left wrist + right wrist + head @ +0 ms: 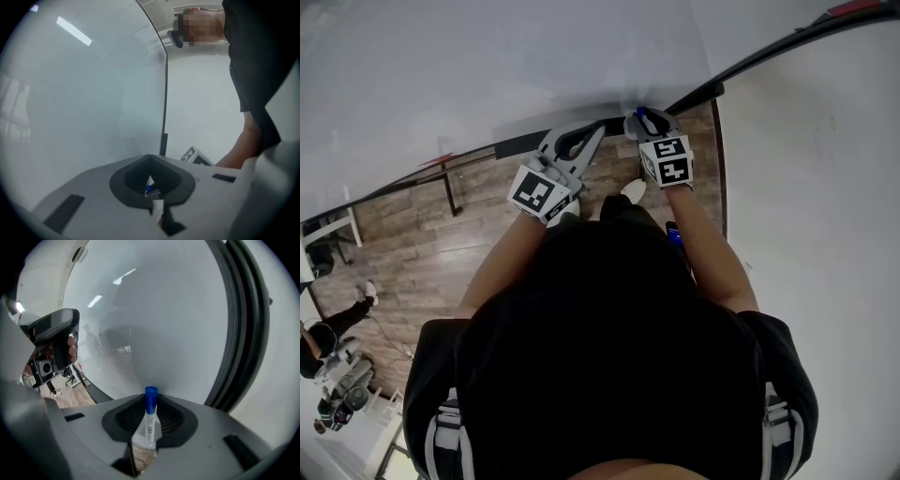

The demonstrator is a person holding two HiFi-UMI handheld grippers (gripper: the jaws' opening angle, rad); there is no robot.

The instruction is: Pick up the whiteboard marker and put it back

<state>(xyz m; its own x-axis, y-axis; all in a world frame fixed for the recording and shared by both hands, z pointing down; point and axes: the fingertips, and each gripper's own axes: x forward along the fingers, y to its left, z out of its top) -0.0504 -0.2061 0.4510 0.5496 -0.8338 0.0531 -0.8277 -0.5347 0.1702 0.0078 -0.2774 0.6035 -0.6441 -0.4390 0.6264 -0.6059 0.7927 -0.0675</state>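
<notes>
Marker [149, 422] just before whiteboard [154, 324]

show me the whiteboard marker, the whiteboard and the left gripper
whiteboard marker [148, 428]: right gripper view, on its white labelled barrel
whiteboard [164, 319]: right gripper view, on its bare glossy surface
left gripper [600, 126]: head view, midway between its fingertips

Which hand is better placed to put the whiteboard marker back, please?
Right: the right gripper holds the whiteboard marker between its jaws, facing the whiteboard; the left gripper is shut and empty.
</notes>
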